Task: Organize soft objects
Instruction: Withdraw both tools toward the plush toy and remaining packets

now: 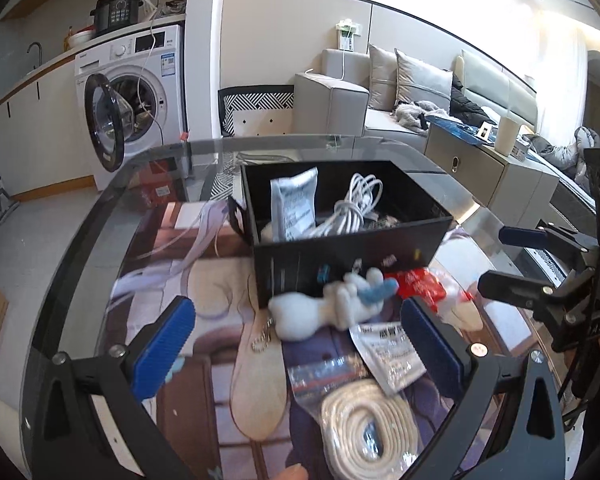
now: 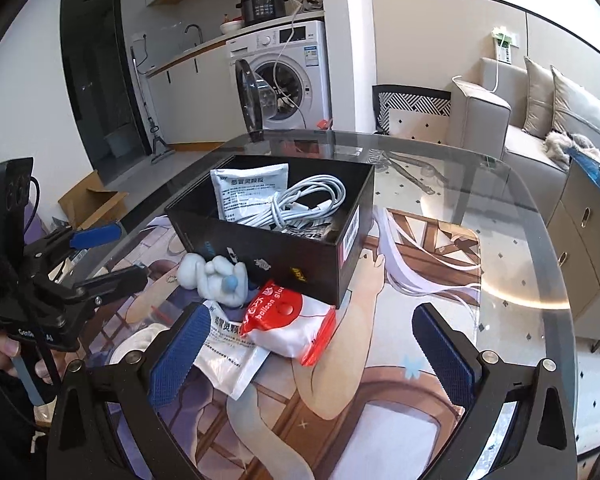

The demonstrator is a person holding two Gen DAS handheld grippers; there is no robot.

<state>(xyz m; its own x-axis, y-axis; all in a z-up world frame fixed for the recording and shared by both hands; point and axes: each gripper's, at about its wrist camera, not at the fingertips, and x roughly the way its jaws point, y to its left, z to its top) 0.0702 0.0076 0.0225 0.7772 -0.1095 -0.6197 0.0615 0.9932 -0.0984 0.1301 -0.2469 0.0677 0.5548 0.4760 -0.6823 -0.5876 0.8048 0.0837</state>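
Note:
A black box stands on the glass table, holding a white sachet and a coiled white cable. A white plush toy lies against the box's near wall. Beside it lie a red-and-white bag, a flat white sachet and a bagged cream rope coil. My left gripper is open, just short of the plush. My right gripper is open, behind the red bag.
The glass table covers a printed mat. A washing machine with its door open stands behind, a grey sofa and a low cabinet to the right. A cardboard box lies on the floor.

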